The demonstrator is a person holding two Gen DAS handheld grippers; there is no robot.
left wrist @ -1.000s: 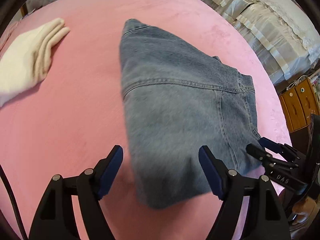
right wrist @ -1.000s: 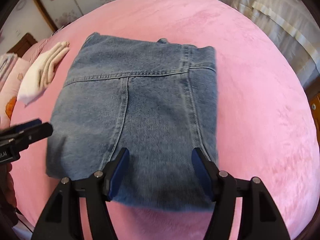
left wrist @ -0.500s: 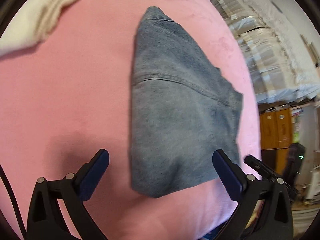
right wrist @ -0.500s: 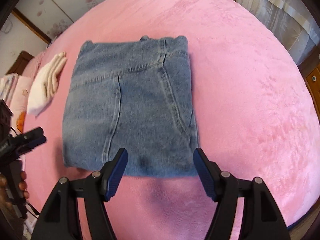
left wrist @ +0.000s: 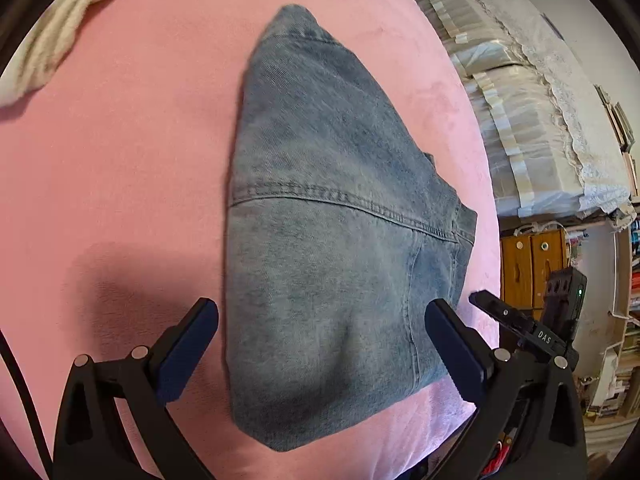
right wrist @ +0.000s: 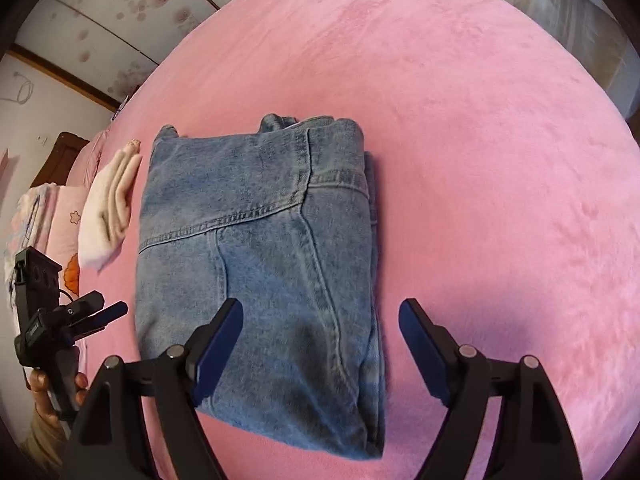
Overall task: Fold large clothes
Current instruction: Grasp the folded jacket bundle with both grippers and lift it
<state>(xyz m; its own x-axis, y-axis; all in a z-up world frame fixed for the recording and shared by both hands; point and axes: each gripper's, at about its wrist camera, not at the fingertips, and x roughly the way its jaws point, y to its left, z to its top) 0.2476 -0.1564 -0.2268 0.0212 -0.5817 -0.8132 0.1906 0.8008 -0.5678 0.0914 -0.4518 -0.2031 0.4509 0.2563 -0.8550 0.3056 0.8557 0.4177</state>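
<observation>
Right wrist: folded denim jeans (right wrist: 260, 264), rectangular, on plush pink blanket (right wrist: 500, 160).

- The cream folded cloth (left wrist: 60, 36) runs off the upper-left edge of the left wrist view.
- Inner layers of the folded jeans (right wrist: 260, 248) lie hidden beneath the top panel.
- The hand (right wrist: 48, 390) is cut off at the frame's rim.
</observation>
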